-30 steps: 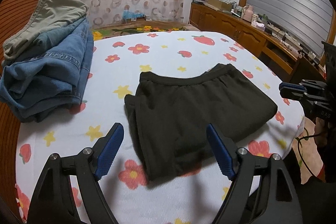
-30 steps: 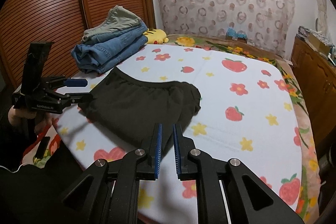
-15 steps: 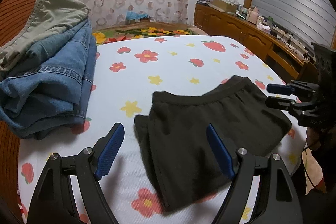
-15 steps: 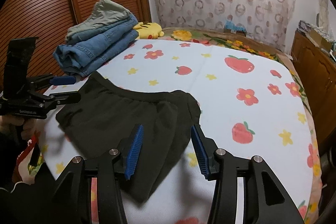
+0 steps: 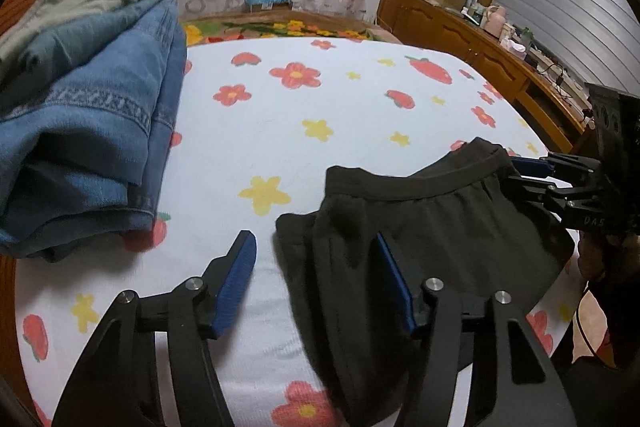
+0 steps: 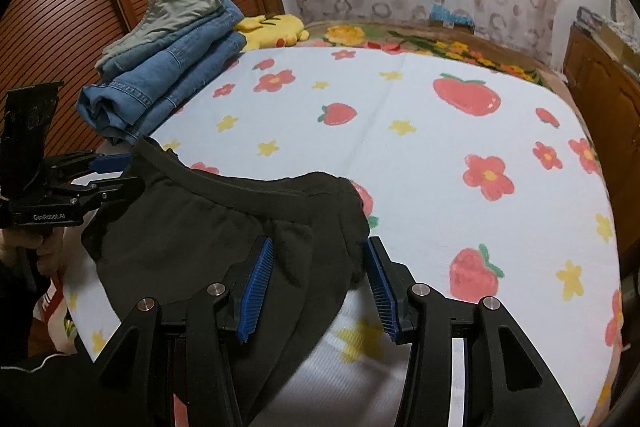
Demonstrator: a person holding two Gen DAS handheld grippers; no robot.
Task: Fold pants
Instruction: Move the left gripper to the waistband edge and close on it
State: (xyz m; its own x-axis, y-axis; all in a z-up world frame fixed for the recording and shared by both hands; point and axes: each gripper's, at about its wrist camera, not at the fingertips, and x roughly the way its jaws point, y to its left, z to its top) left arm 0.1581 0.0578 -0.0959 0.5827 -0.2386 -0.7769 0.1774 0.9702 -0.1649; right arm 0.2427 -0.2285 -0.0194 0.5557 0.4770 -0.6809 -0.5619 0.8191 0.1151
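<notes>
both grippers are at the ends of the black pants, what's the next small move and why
Probably close both grippers on the cloth. The left gripper and right gripper stand open, each straddling an edge of the folded black pants on the bed, so neither holds anything to lift yet.

Matt black cloth pants (image 5: 420,227) on a smooth printed sheet (image 5: 320,115)

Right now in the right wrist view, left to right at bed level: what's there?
Left gripper at the waistband → black pants, with the right gripper open around their edge → bare strawberry-print sheet → wooden cabinet.
</notes>
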